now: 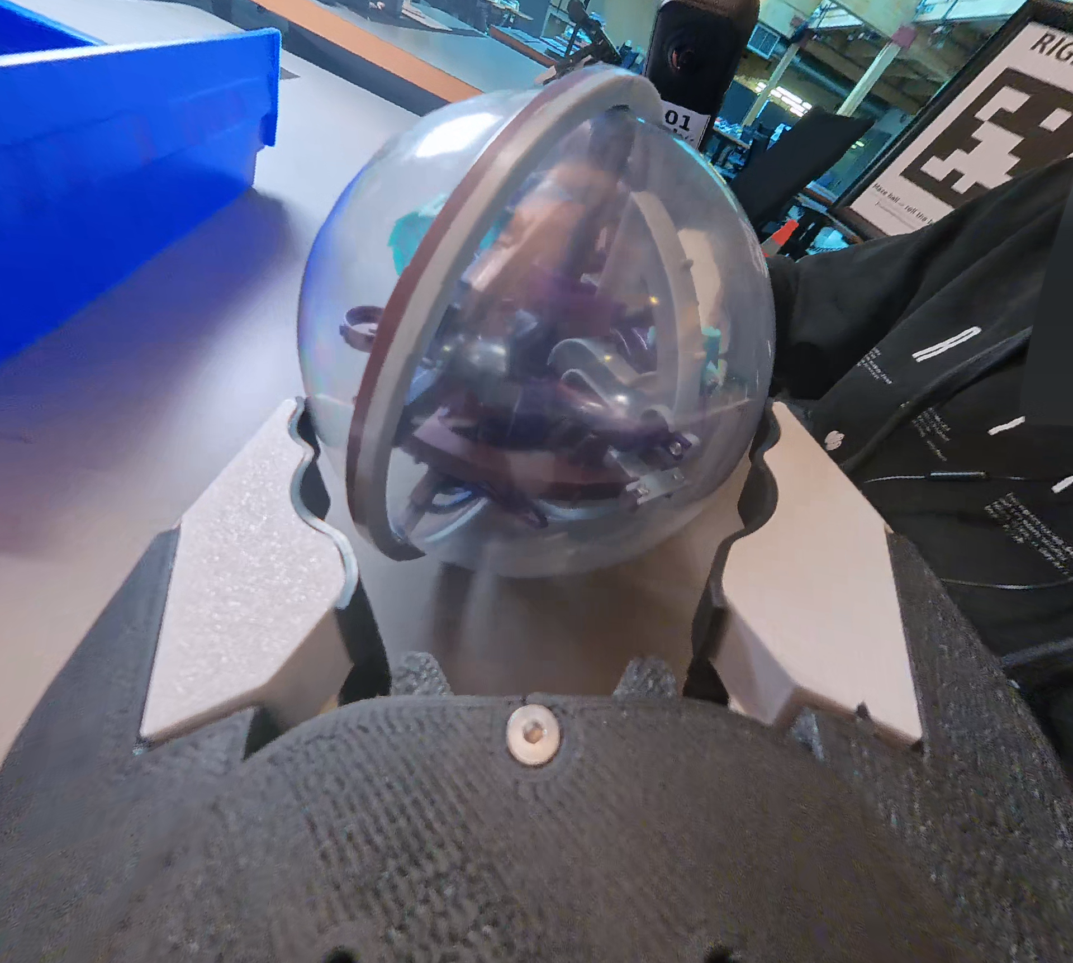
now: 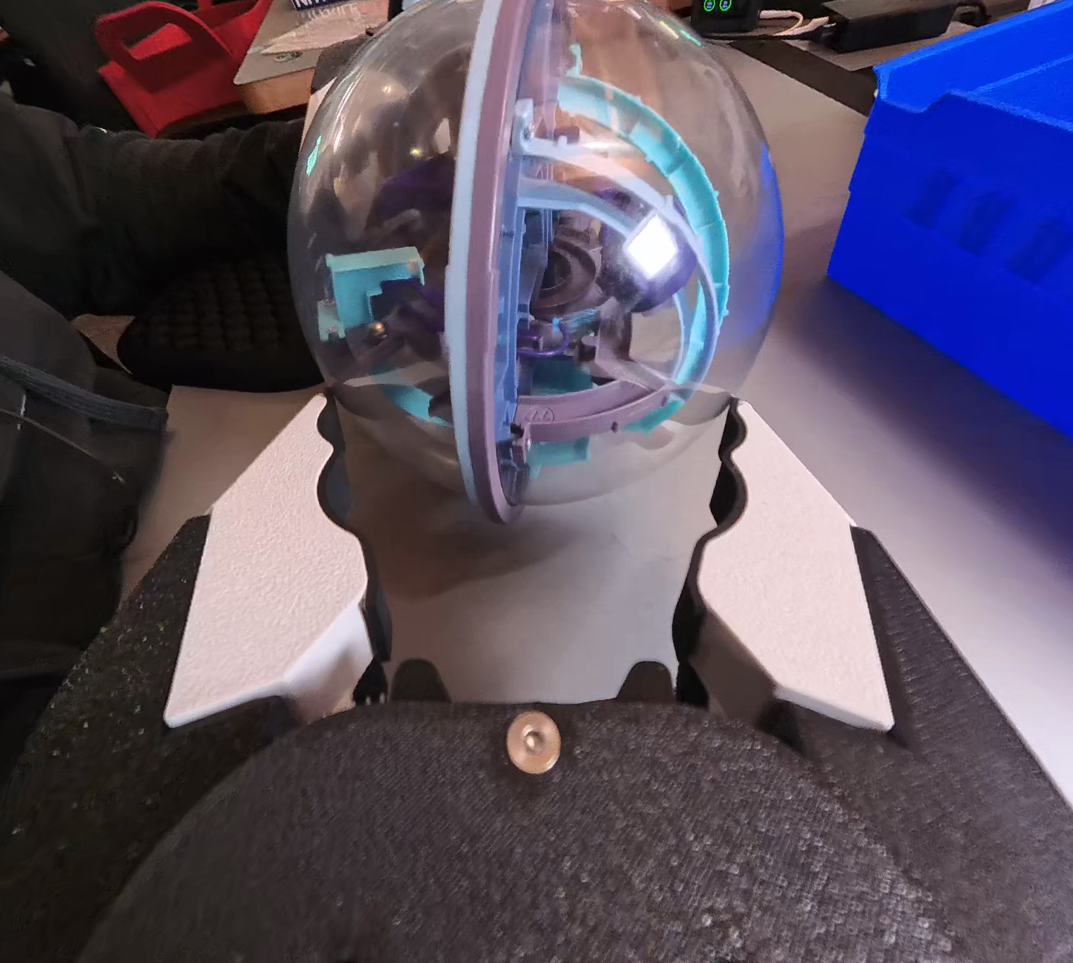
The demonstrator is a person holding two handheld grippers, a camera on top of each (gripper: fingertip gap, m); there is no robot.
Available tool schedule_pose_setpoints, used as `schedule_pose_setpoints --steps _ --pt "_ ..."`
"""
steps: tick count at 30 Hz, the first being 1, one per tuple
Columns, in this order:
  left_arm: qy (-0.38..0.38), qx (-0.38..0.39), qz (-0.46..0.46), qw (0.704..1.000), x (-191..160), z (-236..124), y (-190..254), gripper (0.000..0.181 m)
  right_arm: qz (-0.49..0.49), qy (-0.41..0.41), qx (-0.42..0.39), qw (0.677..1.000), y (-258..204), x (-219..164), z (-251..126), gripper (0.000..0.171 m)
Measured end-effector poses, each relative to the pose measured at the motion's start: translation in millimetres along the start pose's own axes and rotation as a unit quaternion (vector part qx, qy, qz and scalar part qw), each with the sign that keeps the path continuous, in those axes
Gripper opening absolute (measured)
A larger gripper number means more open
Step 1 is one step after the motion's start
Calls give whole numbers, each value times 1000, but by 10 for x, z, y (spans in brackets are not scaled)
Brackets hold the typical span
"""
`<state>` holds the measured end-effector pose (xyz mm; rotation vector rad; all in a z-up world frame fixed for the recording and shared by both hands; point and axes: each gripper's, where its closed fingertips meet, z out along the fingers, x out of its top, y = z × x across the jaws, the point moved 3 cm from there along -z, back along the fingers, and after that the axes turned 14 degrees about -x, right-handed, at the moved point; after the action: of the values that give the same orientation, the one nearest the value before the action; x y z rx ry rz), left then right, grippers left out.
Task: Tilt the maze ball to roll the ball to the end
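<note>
The maze ball [image 1: 522,331] is a clear sphere with a grey ring around it and purple and teal tracks inside. It sits between the white fingers [image 1: 255,499] of my left gripper [image 1: 534,430], whose tips press its lower sides. In the right wrist view the maze ball [image 2: 580,238] is likewise clamped between the fingertips of my right gripper [image 2: 531,412], and its ring stands nearly upright. The sphere is just above the grey table [image 2: 813,412]. A small steel ball [image 1: 485,357] lies on a purple track near the middle, and shows small in the right wrist view [image 2: 377,332].
A blue bin [image 1: 116,168] stands close beside the ball, on the right in the right wrist view [image 2: 975,215]. A black camera on a pole [image 1: 705,41] rises behind it. A person's black sleeve [image 1: 929,354] is close alongside. A red bag [image 2: 174,46] and boxes stand further back.
</note>
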<state>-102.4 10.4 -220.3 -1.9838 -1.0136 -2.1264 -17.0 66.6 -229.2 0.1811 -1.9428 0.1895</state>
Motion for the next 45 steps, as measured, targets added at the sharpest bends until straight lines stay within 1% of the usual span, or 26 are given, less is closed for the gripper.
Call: schedule_pose_setpoints --steps 5,9,18,20,24,28,30,34,36,38,40,41,43,45 --pt "5 0 3 1000 5 3 0 144 -9 -3 -3 1000 2 -14 2 126" --pt "7 10 50 999 37 -4 27 144 -35 -8 -11 999 -12 -60 27 126" --pt "12 18 120 993 93 -8 104 143 -71 -22 -17 997 -50 -148 81 126" --pt "16 17 116 993 103 -9 108 143 -68 -23 -15 997 -57 -156 89 127" --pt "23 15 72 997 113 -25 77 142 -39 -25 -4 999 -56 -140 84 125" --pt "32 19 40 999 143 -28 50 141 -14 -48 7 999 -50 -175 85 123" --pt "34 26 24 999 156 -33 26 140 -41 -33 -14 999 -8 -123 55 125" --pt "49 38 -19 998 206 -23 -46 138 -142 41 -71 986 -4 109 -39 136" --pt "53 45 -33 997 242 8 -76 137 -192 73 -104 973 -34 199 -44 136" --pt "55 51 -31 997 274 55 -82 136 -220 79 -129 964 -44 210 -9 136" --pt "56 56 -4 997 287 62 -64 137 -200 75 -128 968 -20 185 14 137" --pt "57 48 18 997 288 58 -26 140 -177 66 -119 975 12 158 16 137" --pt "62 28 58 996 288 49 65 147 -103 40 -80 991 73 75 19 136" --pt "30 42 113 992 204 37 59 145 -11 14 -28 999 105 -13 38 133"
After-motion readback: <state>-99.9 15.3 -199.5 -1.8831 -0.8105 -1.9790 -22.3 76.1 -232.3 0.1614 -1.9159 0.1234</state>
